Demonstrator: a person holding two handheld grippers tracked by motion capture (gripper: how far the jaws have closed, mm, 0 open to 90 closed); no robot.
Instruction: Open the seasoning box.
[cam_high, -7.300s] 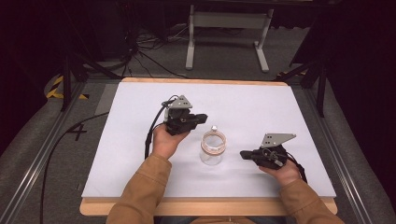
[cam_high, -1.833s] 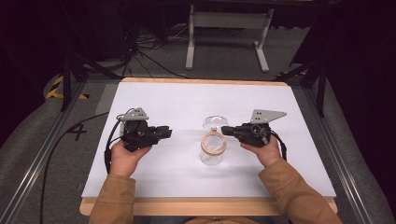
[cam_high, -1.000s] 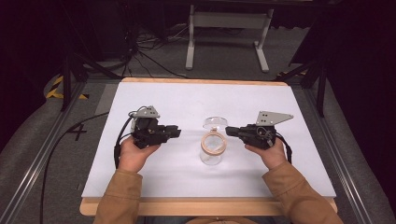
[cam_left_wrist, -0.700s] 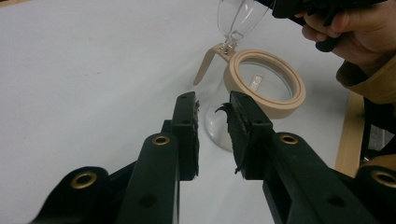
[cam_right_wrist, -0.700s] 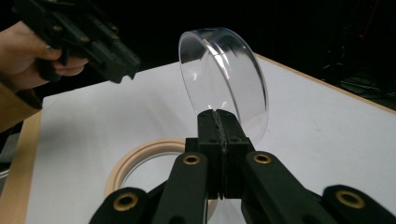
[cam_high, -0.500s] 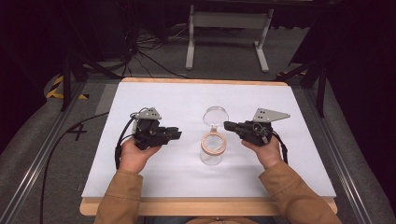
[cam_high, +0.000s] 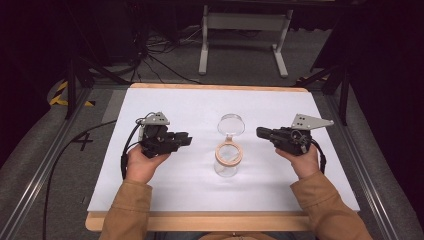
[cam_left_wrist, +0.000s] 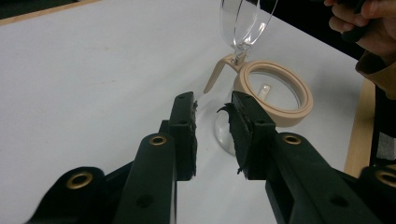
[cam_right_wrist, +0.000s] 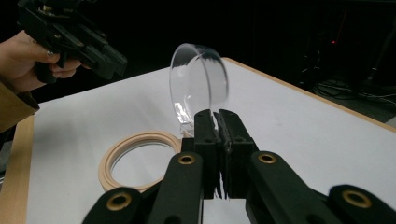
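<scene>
A clear glass jar with a tan rim ring (cam_high: 229, 153) stands mid-table. Its clear hinged lid (cam_high: 231, 124) is swung up and stands open behind the rim. My right gripper (cam_high: 260, 132) hovers to the right of the lid, apart from it. Its jaws have just been opening; only a narrow gap shows between them (cam_right_wrist: 215, 116), with nothing in it, and the lid (cam_right_wrist: 198, 84) is just beyond the tips. My left gripper (cam_high: 187, 138) waits left of the jar, open and empty (cam_left_wrist: 212, 105), pointing at the jar's rim (cam_left_wrist: 275, 88).
The white table top (cam_high: 200, 105) has a wooden front edge (cam_high: 200, 221) close to the forearms. A metal stand (cam_high: 242, 22) and cables lie on the floor beyond the table. Dark rails run along both sides.
The right gripper has let go of the lid and drawn back to the right. The lid stays upright. The left gripper has held its place.
</scene>
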